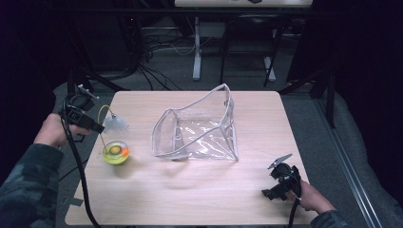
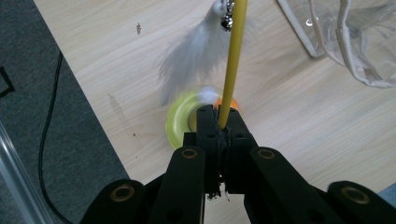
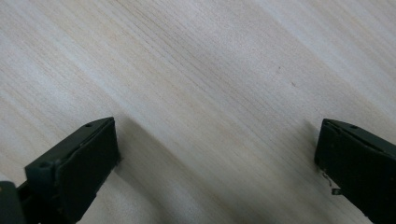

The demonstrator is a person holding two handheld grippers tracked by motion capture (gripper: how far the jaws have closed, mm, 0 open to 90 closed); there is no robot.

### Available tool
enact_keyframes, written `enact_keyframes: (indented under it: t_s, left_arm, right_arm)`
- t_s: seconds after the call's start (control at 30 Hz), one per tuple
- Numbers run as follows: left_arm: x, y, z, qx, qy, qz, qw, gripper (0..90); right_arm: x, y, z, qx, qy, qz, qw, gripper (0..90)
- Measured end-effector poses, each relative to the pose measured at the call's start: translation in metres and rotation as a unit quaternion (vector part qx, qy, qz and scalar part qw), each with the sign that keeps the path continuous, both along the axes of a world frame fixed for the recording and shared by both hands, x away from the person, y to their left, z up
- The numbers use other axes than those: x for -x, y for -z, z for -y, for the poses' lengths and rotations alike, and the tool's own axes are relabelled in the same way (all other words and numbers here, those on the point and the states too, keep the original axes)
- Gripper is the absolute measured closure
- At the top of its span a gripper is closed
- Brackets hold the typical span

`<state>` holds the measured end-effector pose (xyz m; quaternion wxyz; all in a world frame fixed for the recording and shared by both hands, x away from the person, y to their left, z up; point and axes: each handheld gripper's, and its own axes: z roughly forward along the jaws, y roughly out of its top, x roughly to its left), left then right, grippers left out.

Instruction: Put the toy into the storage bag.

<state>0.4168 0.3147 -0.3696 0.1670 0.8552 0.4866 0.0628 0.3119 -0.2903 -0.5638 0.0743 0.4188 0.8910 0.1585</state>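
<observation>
Left gripper view showed the left hand-held gripper clenched on a thin yellow wand with white feather; high view added the clear plastic pouch mid-frame. Right hand-held gripper was released over bare table.

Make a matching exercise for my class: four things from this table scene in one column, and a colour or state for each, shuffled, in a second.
Things:
1. left tool
2. right tool
3. clear zip bag
4. feather

States:
A. white, on the wand's end
B. jaws wide apart over bare wood
C. shut on the yellow wand
D. see-through, mouth gaping open

Pairs: 1-C, 2-B, 3-D, 4-A
</observation>
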Motion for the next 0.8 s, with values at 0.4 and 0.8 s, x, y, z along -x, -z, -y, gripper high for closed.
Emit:
enact_keyframes:
  t_s: [0.4,0.8]
  left_arm:
    - [-0.004,-0.016,0.006,-0.007,0.011,0.001,0.9999,87.9]
    - [-0.009,-0.035,0.014,-0.014,0.019,0.007,0.9997,87.9]
  right_arm:
    - [0.0,0.0,0.0,0.002,-0.002,-0.001,1.0,0.0]
    - [0.0,0.0,0.0,0.002,-0.002,-0.002,1.0,0.0]
